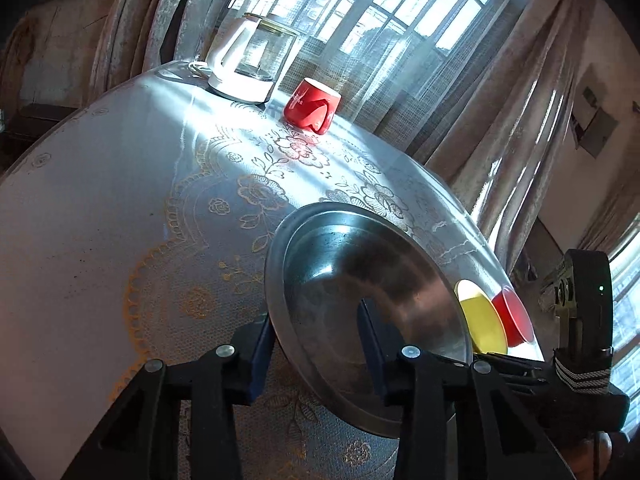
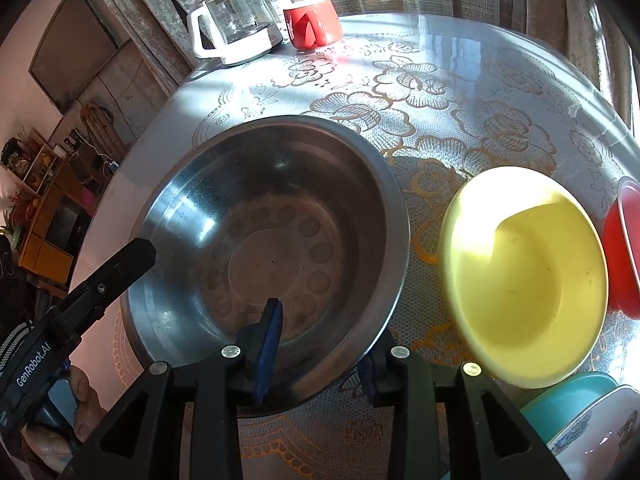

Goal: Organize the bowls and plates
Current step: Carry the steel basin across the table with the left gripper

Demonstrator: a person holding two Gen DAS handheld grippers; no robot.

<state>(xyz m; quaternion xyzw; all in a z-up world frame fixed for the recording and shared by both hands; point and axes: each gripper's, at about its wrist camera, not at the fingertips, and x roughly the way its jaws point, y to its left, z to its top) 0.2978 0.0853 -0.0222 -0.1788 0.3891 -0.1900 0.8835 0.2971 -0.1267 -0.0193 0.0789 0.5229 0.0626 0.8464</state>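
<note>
A large steel bowl (image 2: 272, 256) is seen at the centre of a round table (image 2: 480, 92) covered with a lace-patterned cloth. The rim of the bowl is straddled by both grippers. In the right wrist view, the right gripper (image 2: 320, 356) is placed at the bowl's six o'clock edge, one blue pad inside the bowl and the other outside the rim; the jaws are narrowed about the wall, but it cannot be told whether the pads press on it. The left gripper (image 1: 318, 344) is found at the bowl's eight o'clock side in that view; in its own view one finger is set outside the rim and one inside, with a gap visible between pads and metal, so the bowl is not clamped.

A yellow bowl (image 2: 528, 280) is set just beside the steel bowl at three o'clock, with a red bowl (image 2: 624, 252) beyond it at the frame edge. A turquoise dish (image 2: 568, 400) and a patterned plate (image 2: 600, 428) are seen at five o'clock. A glass kettle (image 2: 236, 20) and a red cup (image 2: 314, 24) stand together at twelve o'clock, well apart from the bowls.
</note>
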